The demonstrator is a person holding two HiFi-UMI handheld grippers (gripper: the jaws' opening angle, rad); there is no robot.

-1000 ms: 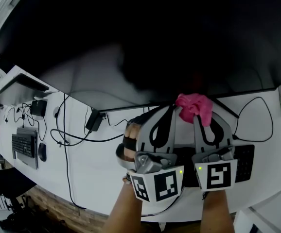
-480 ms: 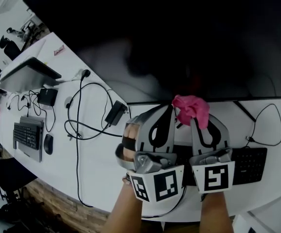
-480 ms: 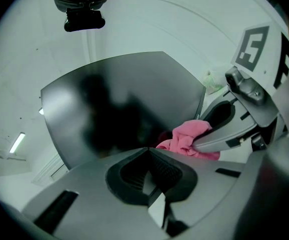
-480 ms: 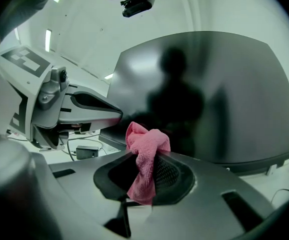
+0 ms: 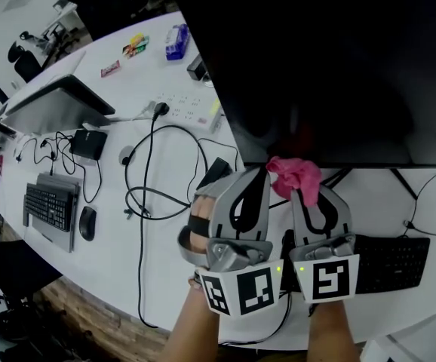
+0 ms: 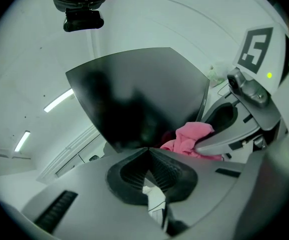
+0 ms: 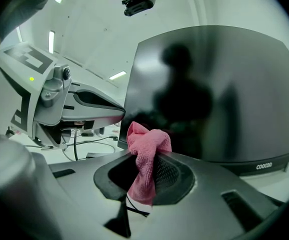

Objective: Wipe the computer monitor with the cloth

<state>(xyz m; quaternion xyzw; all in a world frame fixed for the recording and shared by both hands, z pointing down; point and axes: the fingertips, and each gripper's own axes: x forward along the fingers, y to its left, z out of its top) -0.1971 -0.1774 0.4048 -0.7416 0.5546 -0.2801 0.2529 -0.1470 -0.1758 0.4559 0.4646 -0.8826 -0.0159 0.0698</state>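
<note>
The dark computer monitor (image 5: 331, 59) fills the upper right of the head view, and its screen (image 7: 209, 89) faces the right gripper view. My right gripper (image 5: 302, 181) is shut on a crumpled pink cloth (image 5: 295, 173) held just below the monitor's lower edge; the cloth (image 7: 145, 156) hangs between its jaws. My left gripper (image 5: 257, 178) sits right beside it, shut with nothing between its pads. In the left gripper view the monitor (image 6: 139, 94) is ahead and the pink cloth (image 6: 190, 138) shows to the right.
A black keyboard (image 5: 388, 262) lies on the white desk (image 5: 127, 262) under the right gripper. Looped black cables (image 5: 154, 179), a power strip (image 5: 184, 110), a second keyboard (image 5: 48, 206), a mouse (image 5: 87, 222) and a laptop (image 5: 56, 100) lie to the left.
The view has swung left along the desk: the monitor's left edge, power strip and snacks now show. Both grippers and the cloth keep their place under the monitor's lower edge.
</note>
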